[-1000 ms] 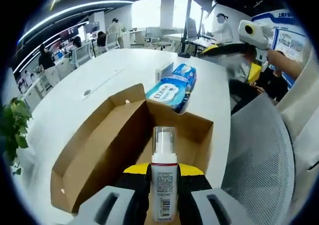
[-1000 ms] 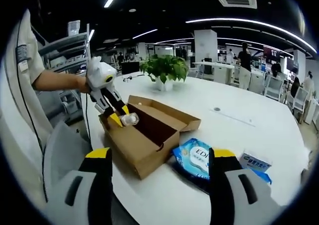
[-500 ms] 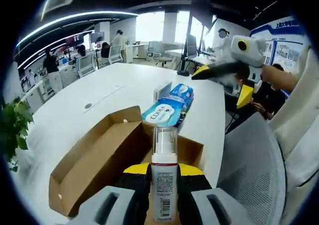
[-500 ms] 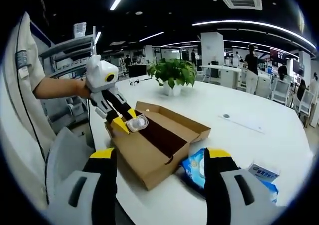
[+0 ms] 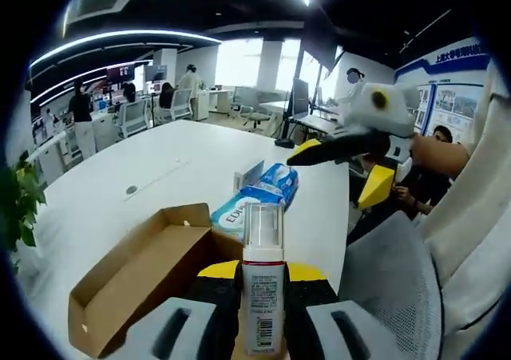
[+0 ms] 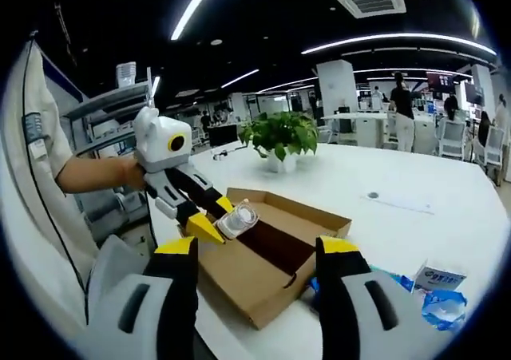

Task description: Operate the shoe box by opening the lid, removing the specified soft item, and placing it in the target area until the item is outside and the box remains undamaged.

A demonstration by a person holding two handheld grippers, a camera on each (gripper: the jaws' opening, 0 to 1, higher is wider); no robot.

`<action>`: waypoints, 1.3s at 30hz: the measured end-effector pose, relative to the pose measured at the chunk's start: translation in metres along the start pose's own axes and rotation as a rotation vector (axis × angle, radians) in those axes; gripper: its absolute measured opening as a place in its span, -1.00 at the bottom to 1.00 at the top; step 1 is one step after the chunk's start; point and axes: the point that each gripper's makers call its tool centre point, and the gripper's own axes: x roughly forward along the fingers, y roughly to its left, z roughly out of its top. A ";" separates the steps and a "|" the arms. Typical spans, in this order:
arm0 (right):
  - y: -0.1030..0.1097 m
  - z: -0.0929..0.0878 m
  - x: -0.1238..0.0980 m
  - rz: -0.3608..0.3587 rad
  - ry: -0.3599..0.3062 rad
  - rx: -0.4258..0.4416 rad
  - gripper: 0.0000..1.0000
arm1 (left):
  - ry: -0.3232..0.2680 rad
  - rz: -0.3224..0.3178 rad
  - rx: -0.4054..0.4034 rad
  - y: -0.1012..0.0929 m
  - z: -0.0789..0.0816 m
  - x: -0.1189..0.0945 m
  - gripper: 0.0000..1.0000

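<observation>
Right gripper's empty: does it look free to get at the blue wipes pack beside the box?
Probably yes. The right gripper is open and holds nothing, and the blue wipes pack lies uncovered on the white table beside the cardboard box; the left gripper is off to the side.

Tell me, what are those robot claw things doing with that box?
A person holds a gripper in each hand. The left gripper is shut on a white pump bottle, holding it above the open cardboard box on the white table. The right gripper is open with nothing between its jaws, hovering near the box. A blue wipes pack lies on the table beside the box.
</observation>
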 end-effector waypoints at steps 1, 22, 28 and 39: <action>0.001 0.000 0.001 0.003 -0.003 0.006 0.06 | -0.004 -0.005 -0.003 -0.001 0.001 0.001 -0.62; 0.018 0.010 0.026 0.084 -0.052 0.109 -0.47 | -0.130 -0.134 -0.114 -0.030 0.020 0.002 -0.62; 0.022 0.012 0.028 0.115 -0.069 0.194 -0.54 | -0.149 -0.174 -0.154 -0.035 0.021 0.000 -0.62; 0.027 0.012 0.033 0.170 -0.066 0.277 -0.55 | -0.158 -0.260 -0.224 -0.041 0.021 -0.006 -0.62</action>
